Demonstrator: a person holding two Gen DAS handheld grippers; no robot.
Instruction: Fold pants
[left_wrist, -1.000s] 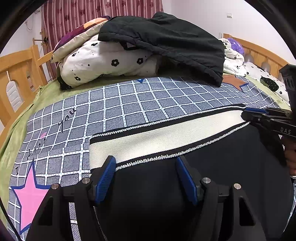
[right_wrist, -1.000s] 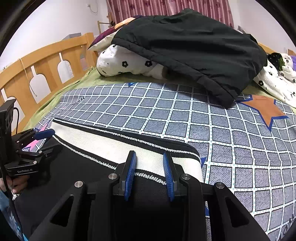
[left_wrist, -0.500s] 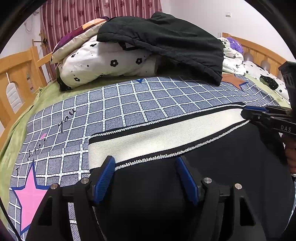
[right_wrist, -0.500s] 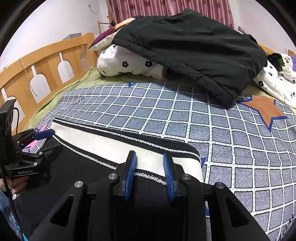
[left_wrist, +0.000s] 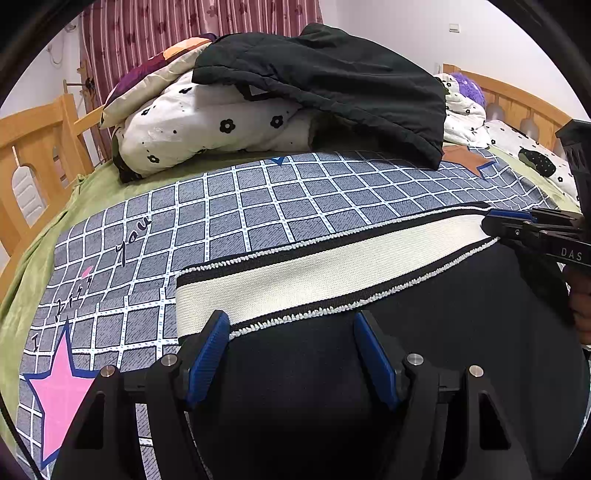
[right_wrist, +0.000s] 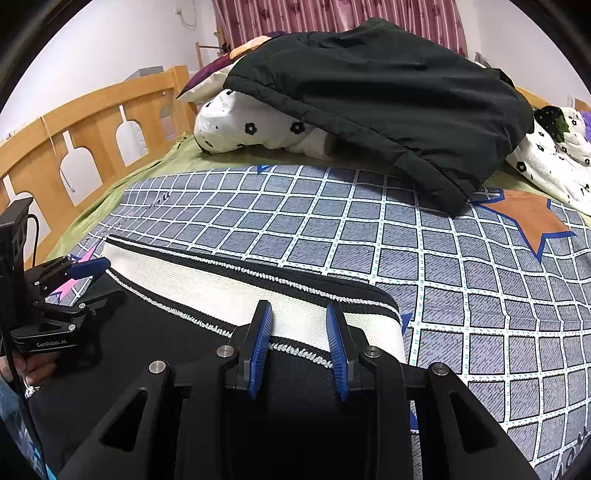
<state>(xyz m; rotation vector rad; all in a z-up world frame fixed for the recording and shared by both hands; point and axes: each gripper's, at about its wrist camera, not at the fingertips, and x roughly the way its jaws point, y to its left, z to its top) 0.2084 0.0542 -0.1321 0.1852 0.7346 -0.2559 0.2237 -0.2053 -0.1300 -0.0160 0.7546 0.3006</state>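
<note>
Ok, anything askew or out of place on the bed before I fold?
Nothing odd with the pants: the waistband lies flat and straight on the grid sheet. Only a black jacket is slumped over the pillows behind, off the work area.

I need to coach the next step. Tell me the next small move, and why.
Probably close both grippers on the waistband. The left gripper and right gripper each sit at one end of it with open jaws, the black pants lying flat on the checked sheet.
</note>
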